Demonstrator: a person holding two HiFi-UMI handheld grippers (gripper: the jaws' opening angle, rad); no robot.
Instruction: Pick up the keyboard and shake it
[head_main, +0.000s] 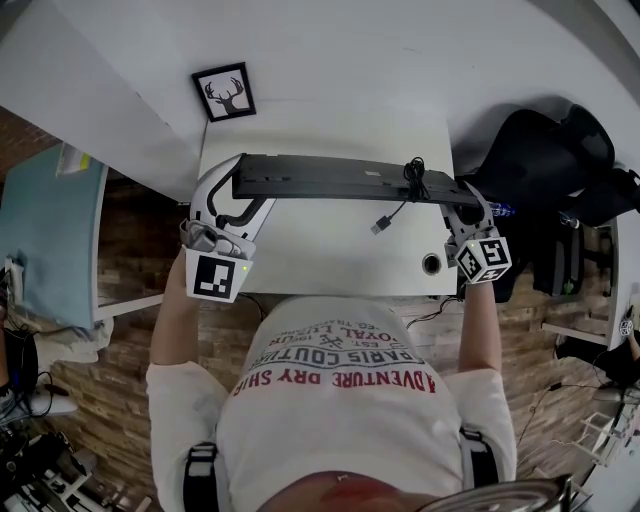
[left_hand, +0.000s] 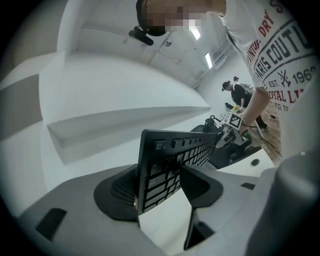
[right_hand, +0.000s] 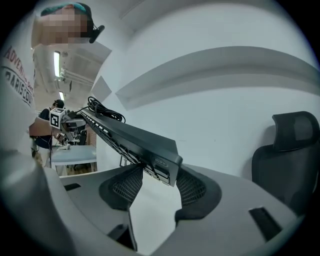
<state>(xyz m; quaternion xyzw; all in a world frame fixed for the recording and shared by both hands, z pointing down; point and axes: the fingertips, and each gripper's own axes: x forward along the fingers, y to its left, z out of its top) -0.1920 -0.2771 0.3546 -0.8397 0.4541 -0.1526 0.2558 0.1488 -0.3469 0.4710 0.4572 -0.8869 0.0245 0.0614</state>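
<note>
A long black keyboard (head_main: 335, 179) hangs above the white table (head_main: 330, 255), turned nearly on edge, with one gripper at each end. My left gripper (head_main: 238, 190) is shut on its left end. In the left gripper view the mesh pads (left_hand: 122, 187) press the keyboard (left_hand: 167, 167) from the back and from the key side. My right gripper (head_main: 462, 206) is shut on the right end. In the right gripper view the keyboard's corner (right_hand: 160, 157) sits between the two pads (right_hand: 190, 189). A coiled black cable (head_main: 415, 178) lies on the keyboard and its plug (head_main: 380, 226) dangles.
A framed deer picture (head_main: 224, 93) leans at the table's far edge. The table has a round cable hole (head_main: 431, 263) near its front right. A black office chair (head_main: 545, 160) stands right of the table, also seen as a chair (right_hand: 290, 150) in the right gripper view.
</note>
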